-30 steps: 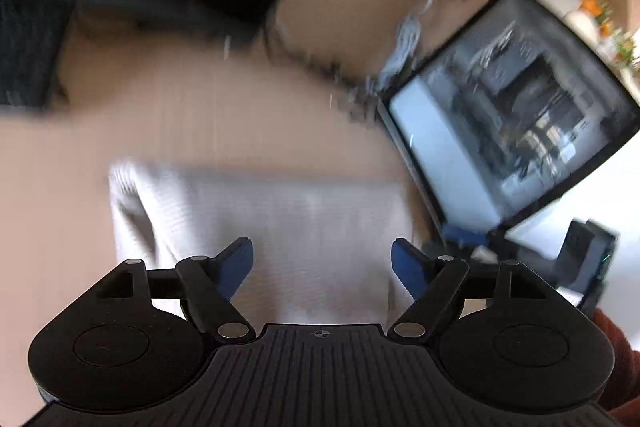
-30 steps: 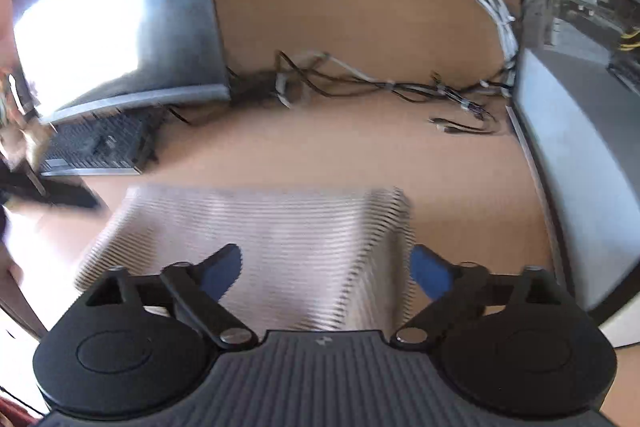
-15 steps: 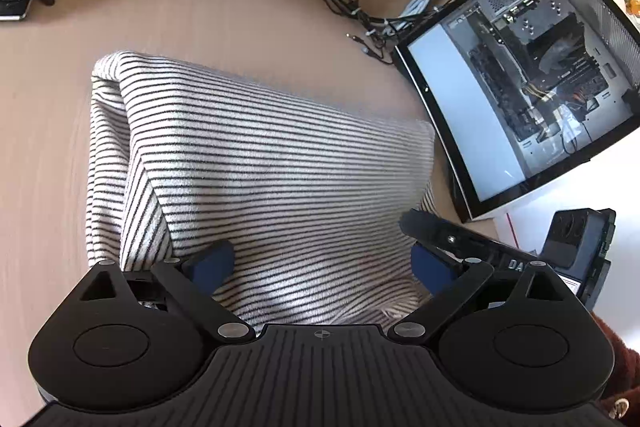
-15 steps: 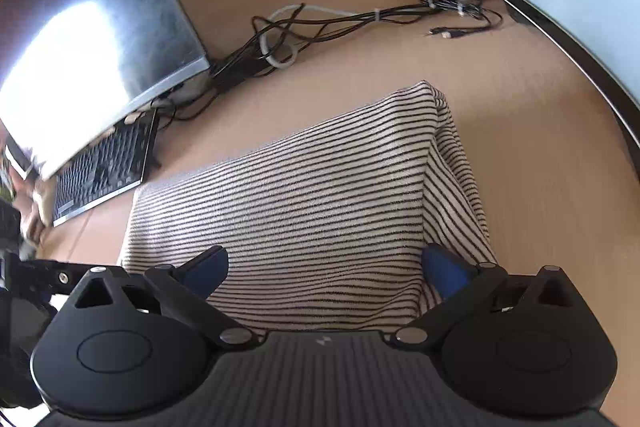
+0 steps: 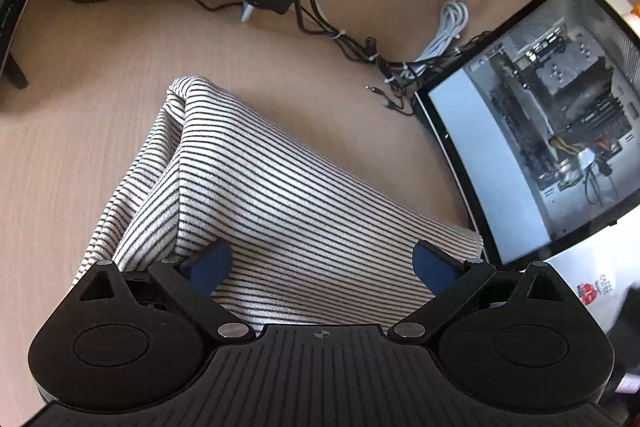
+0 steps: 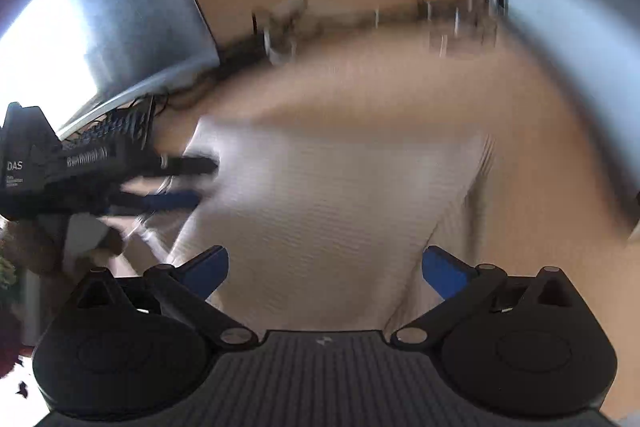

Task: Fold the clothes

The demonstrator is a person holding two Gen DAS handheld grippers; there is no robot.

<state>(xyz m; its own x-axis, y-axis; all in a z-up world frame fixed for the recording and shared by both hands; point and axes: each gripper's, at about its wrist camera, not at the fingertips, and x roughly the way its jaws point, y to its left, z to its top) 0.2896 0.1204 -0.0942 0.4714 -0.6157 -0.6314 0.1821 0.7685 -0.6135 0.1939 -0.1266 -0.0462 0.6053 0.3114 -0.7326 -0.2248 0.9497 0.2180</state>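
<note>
Striped garment (image 5: 304,203) is lying folded on the worktop (image 5: 80,147), so both grippers, left (image 5: 322,265) and right (image 6: 326,267), are hovering with fingers spread, gripping nothing.

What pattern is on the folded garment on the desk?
Thin dark stripes on white, clearest in the left wrist view on the garment.

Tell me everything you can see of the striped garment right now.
The striped garment is a white knit with thin dark stripes, folded into a thick block lying flat on the wooden desk. Its left edge shows stacked layers. The open left gripper hangs over its near edge, as does the open right gripper; contact is unclear.
</note>
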